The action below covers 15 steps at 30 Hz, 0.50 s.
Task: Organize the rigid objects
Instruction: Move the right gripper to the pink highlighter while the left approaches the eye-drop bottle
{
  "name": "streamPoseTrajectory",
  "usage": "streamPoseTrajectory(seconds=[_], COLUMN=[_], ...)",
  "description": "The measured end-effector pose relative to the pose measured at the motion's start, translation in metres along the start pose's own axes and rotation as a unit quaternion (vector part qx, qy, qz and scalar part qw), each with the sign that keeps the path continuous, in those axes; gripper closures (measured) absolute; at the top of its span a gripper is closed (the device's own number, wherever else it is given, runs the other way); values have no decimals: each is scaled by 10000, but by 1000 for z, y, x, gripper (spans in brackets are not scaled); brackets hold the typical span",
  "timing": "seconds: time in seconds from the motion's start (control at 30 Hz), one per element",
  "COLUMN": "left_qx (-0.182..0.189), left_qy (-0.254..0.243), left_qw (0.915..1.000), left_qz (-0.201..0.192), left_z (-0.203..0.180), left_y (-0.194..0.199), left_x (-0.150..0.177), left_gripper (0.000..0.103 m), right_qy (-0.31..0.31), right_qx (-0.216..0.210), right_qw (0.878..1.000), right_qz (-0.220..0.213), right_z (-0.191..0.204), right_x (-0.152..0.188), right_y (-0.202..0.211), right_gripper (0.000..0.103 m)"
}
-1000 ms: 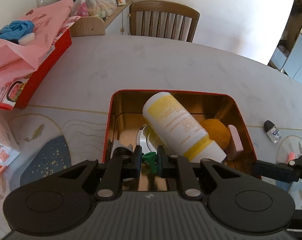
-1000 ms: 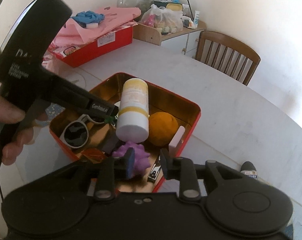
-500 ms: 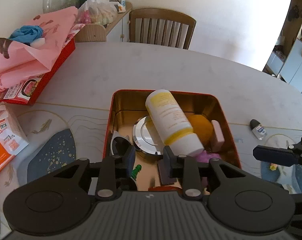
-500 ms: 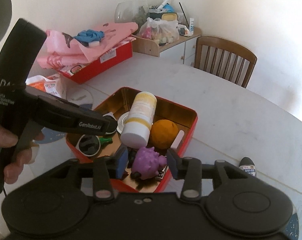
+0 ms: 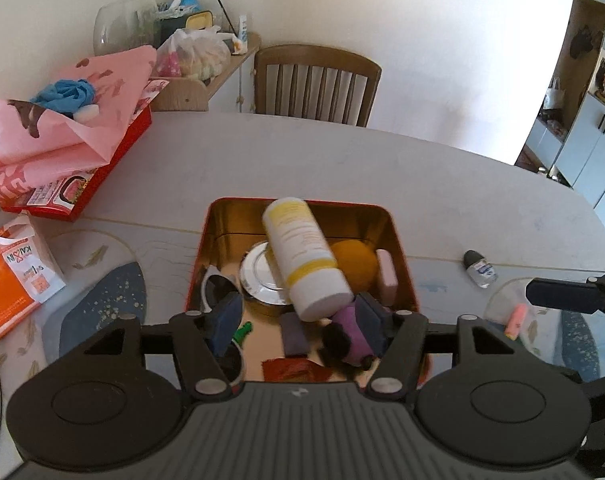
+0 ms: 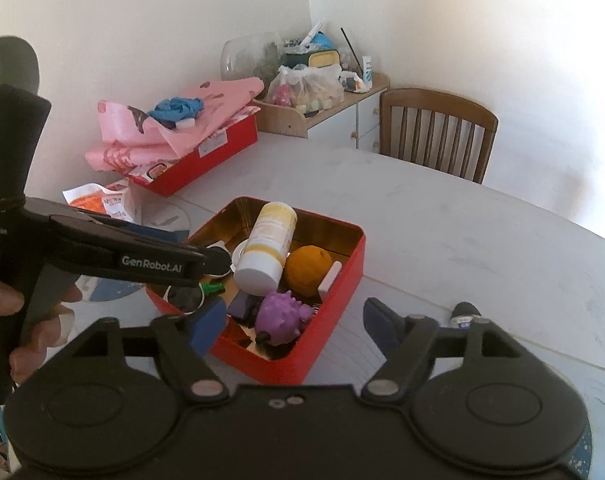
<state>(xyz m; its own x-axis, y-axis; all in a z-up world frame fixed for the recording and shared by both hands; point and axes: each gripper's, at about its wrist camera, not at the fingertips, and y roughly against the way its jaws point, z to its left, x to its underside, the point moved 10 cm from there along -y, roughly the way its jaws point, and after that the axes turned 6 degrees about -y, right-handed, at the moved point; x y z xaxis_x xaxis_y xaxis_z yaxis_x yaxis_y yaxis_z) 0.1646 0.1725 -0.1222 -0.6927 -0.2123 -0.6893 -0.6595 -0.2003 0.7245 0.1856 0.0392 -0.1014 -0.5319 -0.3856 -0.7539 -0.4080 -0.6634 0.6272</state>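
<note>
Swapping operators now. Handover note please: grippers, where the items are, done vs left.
Left gripper: open, nothing held, jaws have just been opening, above the near end of the red tin.
Right gripper: open, empty, jaws have just been opening, over the tin's near corner.
In the tin: white and yellow bottle lying tilted across a round metal lid, orange ball, pink eraser, purple spiky toy, sunglasses, small green piece.
Done: those items are in the tin.
Left: small dark-capped bottle and a pink item on the table.
</note>
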Motion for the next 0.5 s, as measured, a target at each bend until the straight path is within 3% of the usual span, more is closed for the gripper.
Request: streamPoseTrajectory(seconds=[0.17,0.33,0.5], left_qx=[54,199,290], left_qy=[-25,-11,-62], left_qw=[10000,9996,9993], left_qz=[-71,-177,-241], left_z=[-21,-49,-76], left_y=[11,20,21], left_x=[1,3,2], left_gripper=[37,22,21], right_qy=[-130,-215,-345], right_qx=[-127,-177,-173], right_qw=[9998,9995,9990], right_qz=[-83,-167,-247], right_z=[-14,-32,-57], right_x=[3,10,19], right_y=[20,37,52], right_gripper=[18,3,0])
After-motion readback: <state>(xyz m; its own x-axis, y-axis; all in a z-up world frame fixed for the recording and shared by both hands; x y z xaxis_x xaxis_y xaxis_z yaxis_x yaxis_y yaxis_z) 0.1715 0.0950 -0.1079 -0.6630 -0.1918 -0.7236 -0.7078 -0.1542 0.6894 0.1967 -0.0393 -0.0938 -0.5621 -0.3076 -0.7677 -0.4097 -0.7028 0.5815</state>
